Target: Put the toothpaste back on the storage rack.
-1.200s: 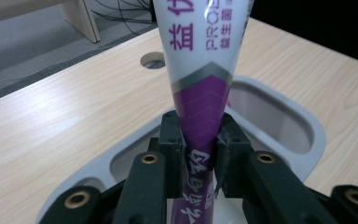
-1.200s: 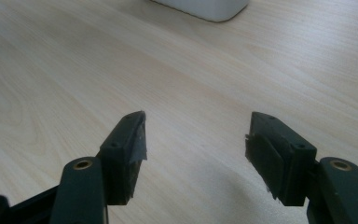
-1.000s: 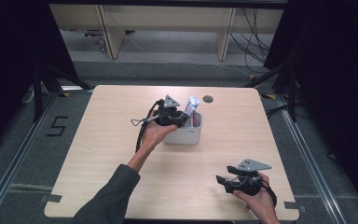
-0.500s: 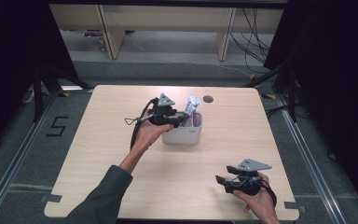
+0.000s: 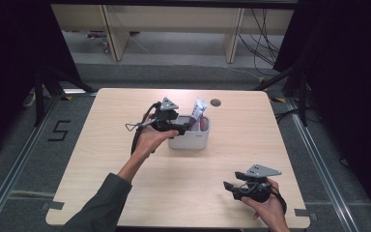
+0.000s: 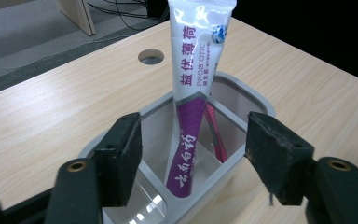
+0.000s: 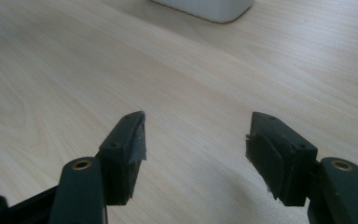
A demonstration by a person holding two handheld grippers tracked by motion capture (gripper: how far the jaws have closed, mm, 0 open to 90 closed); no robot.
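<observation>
A pale wooden table (image 5: 101, 159) is noted. The toothpaste tube (image 6: 193, 93) stands near-upright in the grey holder (image 6: 256, 100), dead ahead of the left gripper (image 6: 193, 154) — jaws just opened, tube released. The right gripper (image 7: 196, 149) is held open, well apart.

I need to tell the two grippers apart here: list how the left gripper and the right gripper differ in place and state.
The left gripper is held up at the white divided container, its jaws just opened to either side of the toothpaste tube without touching it; the right gripper sits low near the table's front edge, with bare wood between its jaws. The left points at the container; the right points across the table. Both stand open.
</observation>
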